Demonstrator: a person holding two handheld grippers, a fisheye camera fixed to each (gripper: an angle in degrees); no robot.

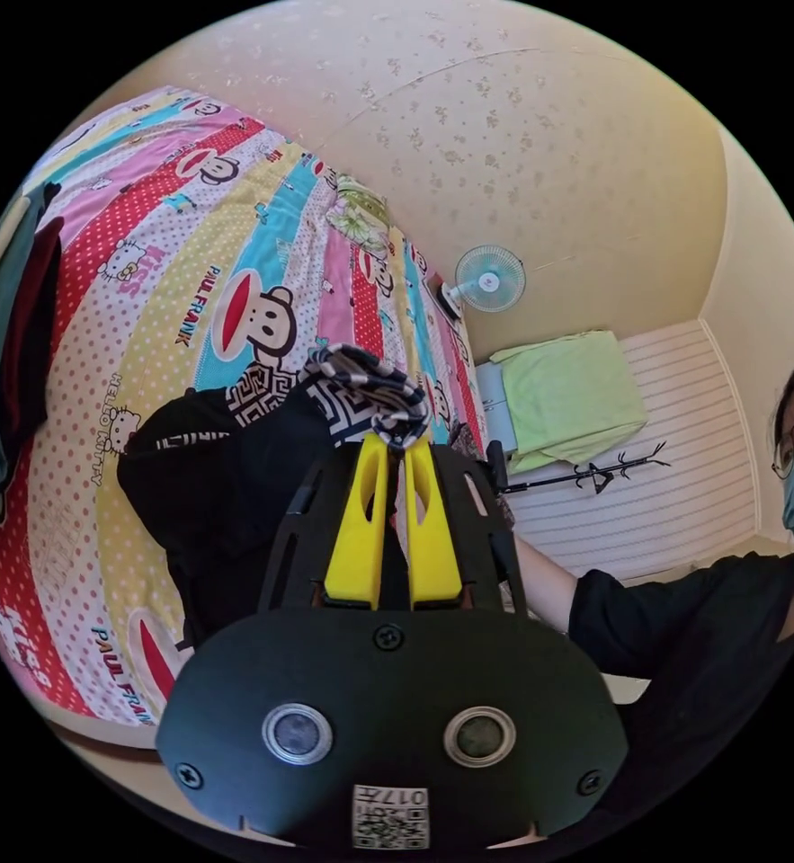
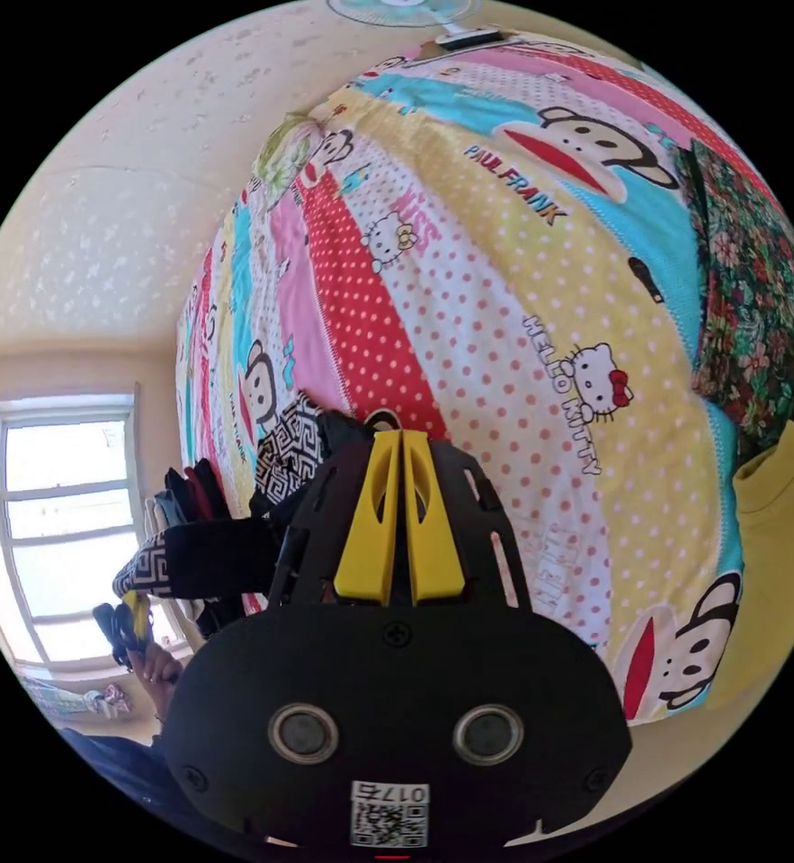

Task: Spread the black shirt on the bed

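Left gripper (image 1: 395, 439): its two yellow jaws are pressed together on a black-and-white patterned edge of the shirt, which bunches up right at the tips
Right gripper (image 2: 401, 435): its yellow jaws sit tight together; a bit of dark cloth peeks out at the tips, but I cannot tell if the jaws really pinch it
Black shirt (image 1: 221, 485): it lies in a dark, crumpled heap on the bed, near the bed's edge, with one patterned end lifted up by the left gripper; in the right gripper view a sleeve with a patterned cuff (image 2: 149, 575) hangs out toward the window side
Bed (image 1: 145, 297): covered by a bright cartoon sheet with stripes and dots; lots of bare sheet lies beyond the shirt
Other clothes: a dark green and dark red pile (image 1: 10, 333) sits at one side of the bed; in the right gripper view a flowery cloth (image 2: 756, 297) and a yellow cloth (image 2: 788, 530) lie at the other side
Room: a small fan (image 1: 489, 279) stands by the wall, a light green cloth (image 1: 572, 391) lies beyond the bed, and a person (image 1: 711, 620) in a black top is beside the bed
Step now: I think this is the start, the shirt is picked up at its edges but is not flat yet
Next move: I think the two grippers need to pull apart, away from each other, so the shirt opens wide, then lay it down on the bare sheet, well away from the other clothes, and let no part stay folded under
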